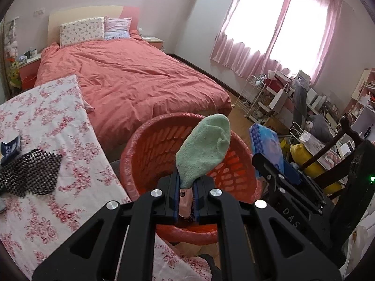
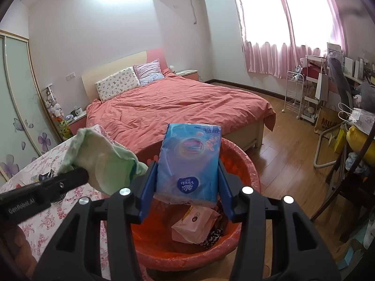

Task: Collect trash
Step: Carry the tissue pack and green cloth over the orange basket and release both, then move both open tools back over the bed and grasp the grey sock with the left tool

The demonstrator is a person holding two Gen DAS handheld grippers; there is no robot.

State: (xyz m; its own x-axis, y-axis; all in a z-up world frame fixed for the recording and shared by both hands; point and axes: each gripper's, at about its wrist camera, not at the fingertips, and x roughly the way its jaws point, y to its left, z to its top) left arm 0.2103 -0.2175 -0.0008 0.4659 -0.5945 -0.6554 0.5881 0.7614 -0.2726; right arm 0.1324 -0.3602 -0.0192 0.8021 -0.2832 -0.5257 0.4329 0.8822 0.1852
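1. Closest up: the left gripper (image 1: pixel 187 187) has its jaws pinched nearly together on the cuff end of a green sock (image 1: pixel 206 145), which sticks up over the basket opening. The right gripper (image 2: pixel 187 182) is clamped at mid width on a blue Vinda tissue pack (image 2: pixel 189 161), also above the opening.
2. Right underneath is the red laundry-style basket (image 2: pixel 248 171) with its plastic liner, doing bin duty. There's already a pinkish wrapper (image 2: pixel 196 227) and something dark and patterned at the bottom.
3. Looks to me like both items are ready to drop. I'd get each one fully inside the rim line first, then let go. The sock is floppy and could drape over the edge, so release it low and near the middle.
4. On the floral tablecloth (image 1: pixel 46 210) to the left there's black mesh netting (image 1: pixel 30 173) and a small dark blue pack (image 1: pixel 10 148), probably next.
5. Farther back: the bed with a coral duvet (image 1: pixel 131 79), then pink curtains (image 1: pixel 269 42).
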